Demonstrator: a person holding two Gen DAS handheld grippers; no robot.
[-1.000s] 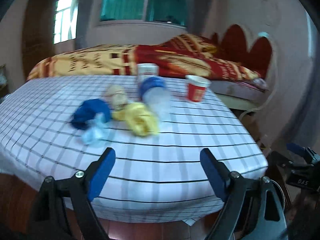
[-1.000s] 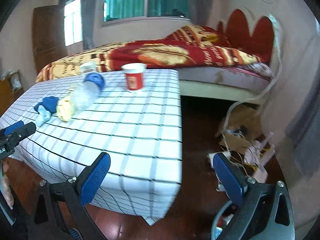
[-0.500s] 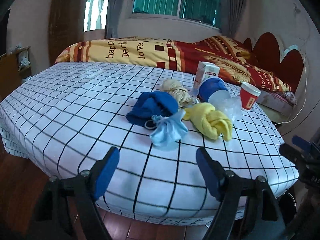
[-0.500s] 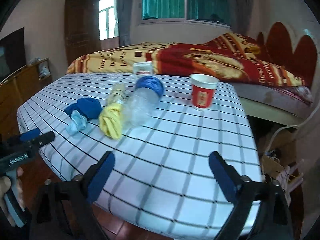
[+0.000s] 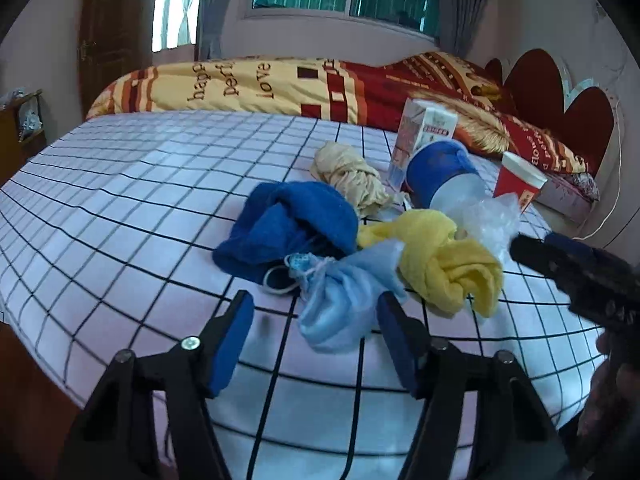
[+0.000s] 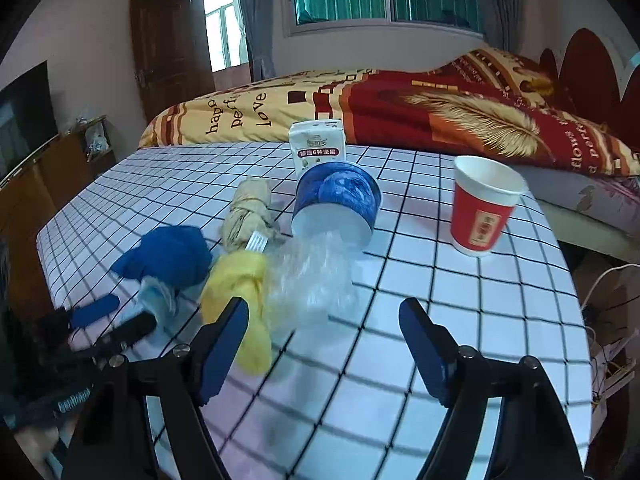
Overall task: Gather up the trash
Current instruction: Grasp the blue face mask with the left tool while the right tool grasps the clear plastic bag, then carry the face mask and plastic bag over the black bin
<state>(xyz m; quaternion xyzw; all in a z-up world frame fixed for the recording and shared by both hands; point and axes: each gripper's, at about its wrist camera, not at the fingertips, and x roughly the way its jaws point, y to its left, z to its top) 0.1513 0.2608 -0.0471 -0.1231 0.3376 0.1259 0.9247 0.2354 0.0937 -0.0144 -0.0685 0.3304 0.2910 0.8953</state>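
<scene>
On the checked tablecloth (image 5: 120,208) lies a cluster: a crumpled light blue face mask (image 5: 344,300), a blue cloth (image 5: 296,224), a knotted yellow cloth (image 5: 444,264), a beige cloth (image 5: 352,176), a tipped blue-and-clear tub (image 6: 336,204) with clear plastic wrap (image 6: 312,280), a white carton (image 6: 318,146) and a red paper cup (image 6: 482,212). My left gripper (image 5: 316,336) is open, its fingers either side of the mask's near end. My right gripper (image 6: 324,344) is open, just short of the plastic wrap and yellow cloth (image 6: 240,288).
A bed with a red and yellow quilt (image 5: 280,84) stands behind the table. The table's right edge drops to a floor with cables and clutter (image 6: 608,320). A wooden cabinet (image 6: 36,184) stands at the left. The right gripper shows at the right of the left wrist view (image 5: 572,268).
Both grippers have moved forward toward the cluster. The left one now straddles the mask's near end; the right one has closed in on the plastic wrap. Both stay open.
</scene>
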